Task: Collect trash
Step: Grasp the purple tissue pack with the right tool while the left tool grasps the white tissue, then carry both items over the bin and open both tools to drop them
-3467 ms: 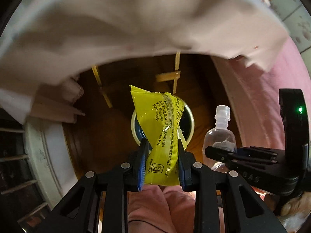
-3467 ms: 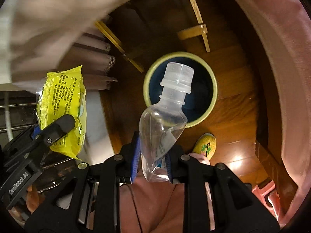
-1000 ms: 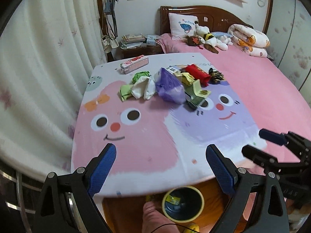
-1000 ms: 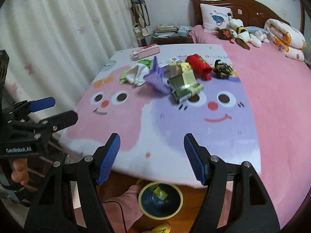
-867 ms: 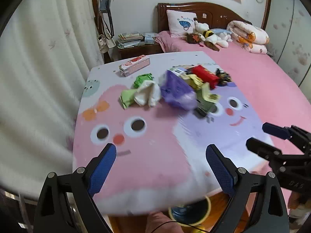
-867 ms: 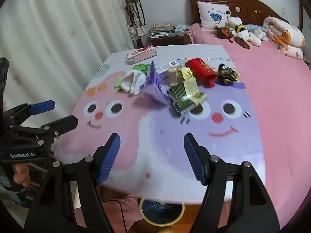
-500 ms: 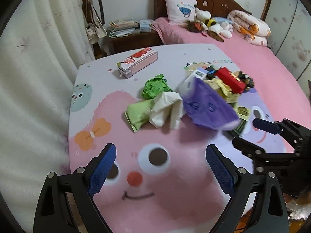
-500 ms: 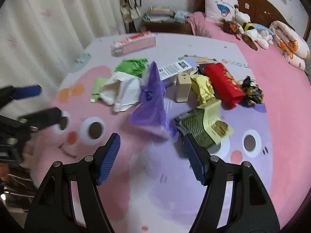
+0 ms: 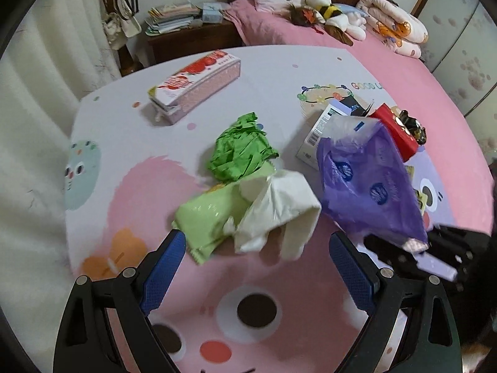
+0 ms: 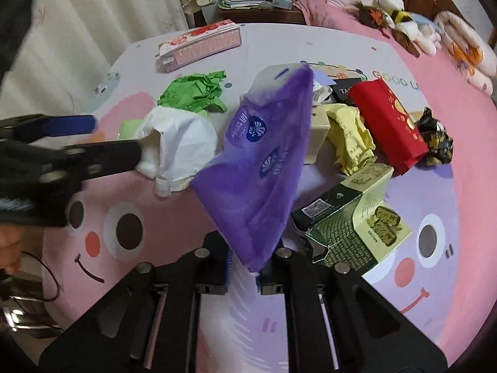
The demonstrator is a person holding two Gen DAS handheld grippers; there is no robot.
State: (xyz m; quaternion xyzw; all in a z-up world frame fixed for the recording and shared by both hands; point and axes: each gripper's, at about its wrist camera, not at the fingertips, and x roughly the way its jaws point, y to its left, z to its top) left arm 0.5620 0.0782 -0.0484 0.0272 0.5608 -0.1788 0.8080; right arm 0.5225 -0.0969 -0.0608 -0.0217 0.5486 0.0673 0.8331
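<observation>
While left tongs (image 9: 257, 248) gape before white wrapper (image 9: 276, 214), right tongs (image 10: 243, 264) clamp purple bag (image 10: 264, 168).

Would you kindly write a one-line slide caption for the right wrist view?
Right hand-held gripper shut on a crumpled purple plastic wrapper, lifting it above litter on the pink cartoon-print tablecloth.

Crumpled paper ball (image 9: 240, 150) sits behind tissue wad (image 9: 276, 214); plastic bag (image 10: 264, 168) right of wad; snack box (image 10: 351, 223) right of bag; long carton (image 9: 194, 88) far behind.
</observation>
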